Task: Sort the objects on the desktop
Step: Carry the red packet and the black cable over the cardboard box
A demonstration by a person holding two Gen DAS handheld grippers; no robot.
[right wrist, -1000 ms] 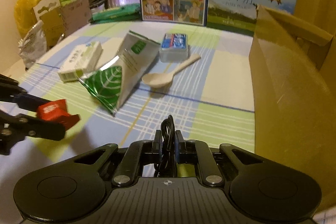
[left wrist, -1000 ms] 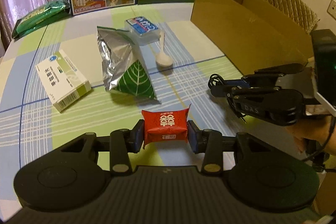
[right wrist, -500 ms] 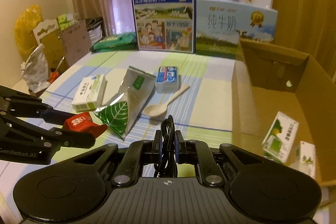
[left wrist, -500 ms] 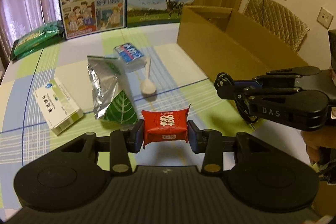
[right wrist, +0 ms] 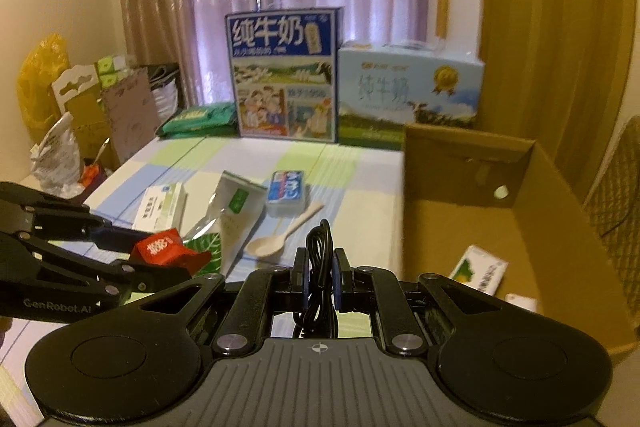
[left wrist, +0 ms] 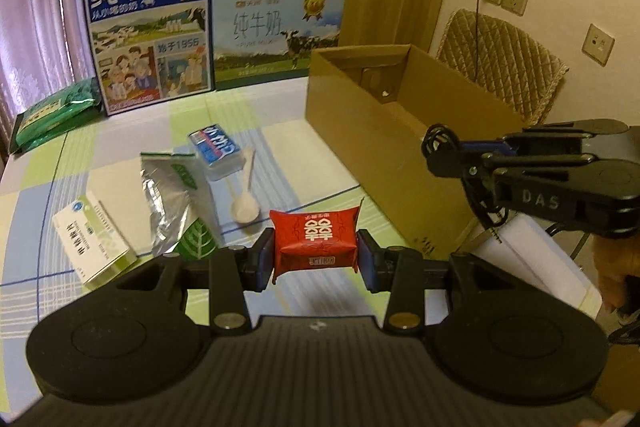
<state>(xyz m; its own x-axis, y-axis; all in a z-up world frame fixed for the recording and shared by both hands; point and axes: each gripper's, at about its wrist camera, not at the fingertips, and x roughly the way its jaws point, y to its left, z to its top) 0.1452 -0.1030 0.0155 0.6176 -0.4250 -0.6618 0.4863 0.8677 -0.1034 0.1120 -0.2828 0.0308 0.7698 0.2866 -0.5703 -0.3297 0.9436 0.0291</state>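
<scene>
Two handheld grippers hover above a checked tablecloth, both loaded. The left gripper (left wrist: 316, 259) pinches a red packet (left wrist: 314, 245) across its short ends, so the packet's long axis runs side to side between the jaws. It is glossy, pillow-shaped, printed with white characters. The right gripper (right wrist: 320, 275) is clamped on a coiled black cable (right wrist: 319, 267), loops standing upright.

The open cardboard box (left wrist: 384, 131) lies at about two o'clock from the left gripper — beyond the right gripper, which is the nearer of the two, almost at the box's near corner. Inside it, at the right gripper's three o'clock, sits a small green-and-white carton (right wrist: 478, 273).

On the cloth at eleven o'clock remain a spoon (left wrist: 246, 199), foil pouch (left wrist: 172, 199), blue pack (left wrist: 214, 147) and white box (left wrist: 94, 243).
</scene>
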